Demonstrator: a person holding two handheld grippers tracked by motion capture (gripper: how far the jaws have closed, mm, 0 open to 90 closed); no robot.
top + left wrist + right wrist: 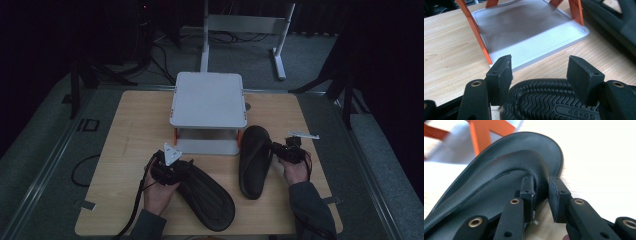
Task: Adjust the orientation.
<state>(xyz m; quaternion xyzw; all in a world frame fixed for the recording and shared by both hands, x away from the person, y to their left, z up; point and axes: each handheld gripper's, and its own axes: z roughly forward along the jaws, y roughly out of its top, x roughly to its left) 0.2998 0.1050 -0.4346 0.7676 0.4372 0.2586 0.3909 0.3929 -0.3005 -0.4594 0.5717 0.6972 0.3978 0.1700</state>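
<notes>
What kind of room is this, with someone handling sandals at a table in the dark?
Probably a recording lab or studio, not a home: a lone wooden table sits amid dark surroundings, cables trail over the floor beside a metal stand, and a person works with handheld grippers.

High view overhead, facing forward — gripper views close, low, sharing stand (pixel 208 105).

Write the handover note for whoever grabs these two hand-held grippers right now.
Left hand-held gripper: open, jaws either side of the end of the sole-up slipper; no grip yet.
Right hand-held gripper: shut on the strap of the upright slipper.
Both slippers lie on the wooden table, in front of the two-tier rack with orange legs.
Done: right slipper gripped.
Left: probably close the left jaws, then place both slippers, likely on the rack, whose two tiers are bare.
</notes>
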